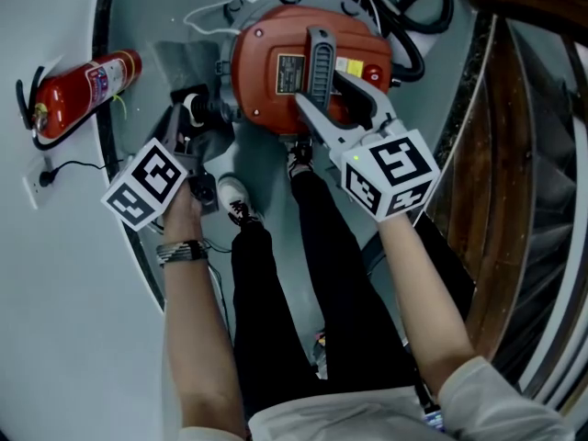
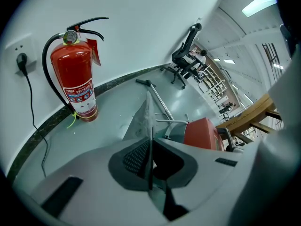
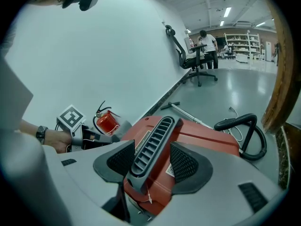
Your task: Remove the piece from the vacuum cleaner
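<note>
Thin grey piece [image 2: 143,117] edge-on in left claw [image 2: 150,149], vacuum cleaner [image 1: 266,73] partly covered

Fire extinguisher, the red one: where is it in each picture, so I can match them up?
Head view: the fire extinguisher is at the upper left by the white wall, left of the vacuum cleaner.
Left gripper view: it stands large at the left, with the vacuum cleaner at the lower right.
Right gripper view: it is small, at the left middle, beyond the vacuum cleaner.
Shared landmark: the red vacuum cleaner.
</note>
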`<state>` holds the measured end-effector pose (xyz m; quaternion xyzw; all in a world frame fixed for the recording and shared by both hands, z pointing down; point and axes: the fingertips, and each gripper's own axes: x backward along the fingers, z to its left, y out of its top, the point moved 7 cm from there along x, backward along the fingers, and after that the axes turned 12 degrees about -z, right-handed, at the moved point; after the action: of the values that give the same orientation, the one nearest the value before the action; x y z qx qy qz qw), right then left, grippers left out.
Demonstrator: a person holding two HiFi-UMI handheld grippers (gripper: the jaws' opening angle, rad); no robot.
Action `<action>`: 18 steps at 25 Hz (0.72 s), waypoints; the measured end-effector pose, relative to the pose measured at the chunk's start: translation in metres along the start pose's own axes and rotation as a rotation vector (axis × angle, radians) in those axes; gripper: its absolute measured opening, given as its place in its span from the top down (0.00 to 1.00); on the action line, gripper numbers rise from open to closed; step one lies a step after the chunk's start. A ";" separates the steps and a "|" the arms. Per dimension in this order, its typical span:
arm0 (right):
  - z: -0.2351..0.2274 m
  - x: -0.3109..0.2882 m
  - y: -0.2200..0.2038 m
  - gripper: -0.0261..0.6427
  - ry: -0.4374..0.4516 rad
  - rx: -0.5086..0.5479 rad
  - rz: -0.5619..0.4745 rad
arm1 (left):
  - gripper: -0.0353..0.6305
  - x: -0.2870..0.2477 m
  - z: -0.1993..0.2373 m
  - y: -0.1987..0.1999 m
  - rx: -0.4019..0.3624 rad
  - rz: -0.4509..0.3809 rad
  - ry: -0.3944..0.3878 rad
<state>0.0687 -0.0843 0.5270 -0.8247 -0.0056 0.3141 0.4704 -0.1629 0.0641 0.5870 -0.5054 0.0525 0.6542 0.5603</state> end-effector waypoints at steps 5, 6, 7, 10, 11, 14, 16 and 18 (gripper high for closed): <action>0.000 0.001 0.001 0.61 0.001 0.023 0.000 | 0.91 -0.001 0.000 0.000 -0.020 0.007 -0.010; -0.001 0.001 0.000 0.60 -0.003 0.019 0.002 | 0.91 -0.001 0.000 0.001 -0.039 0.012 -0.013; -0.001 0.001 0.000 0.60 -0.006 0.015 0.004 | 0.91 -0.001 0.000 0.001 -0.066 0.018 -0.015; -0.001 0.001 0.000 0.59 -0.011 0.013 0.005 | 0.91 -0.001 -0.002 0.002 -0.156 0.037 -0.022; -0.001 0.001 0.000 0.59 -0.011 0.015 0.004 | 0.91 -0.001 -0.003 0.002 -0.182 0.042 -0.025; -0.001 0.001 0.001 0.59 -0.007 0.027 0.006 | 0.91 -0.002 -0.005 0.003 -0.255 0.055 -0.035; -0.001 0.000 0.002 0.58 -0.002 0.033 0.010 | 0.91 -0.002 -0.006 0.005 -0.304 0.063 -0.039; -0.001 0.000 0.002 0.58 -0.002 0.033 0.013 | 0.91 -0.002 -0.007 0.006 -0.349 0.069 -0.040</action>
<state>0.0691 -0.0861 0.5260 -0.8166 0.0043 0.3179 0.4818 -0.1637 0.0561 0.5815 -0.5796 -0.0557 0.6822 0.4423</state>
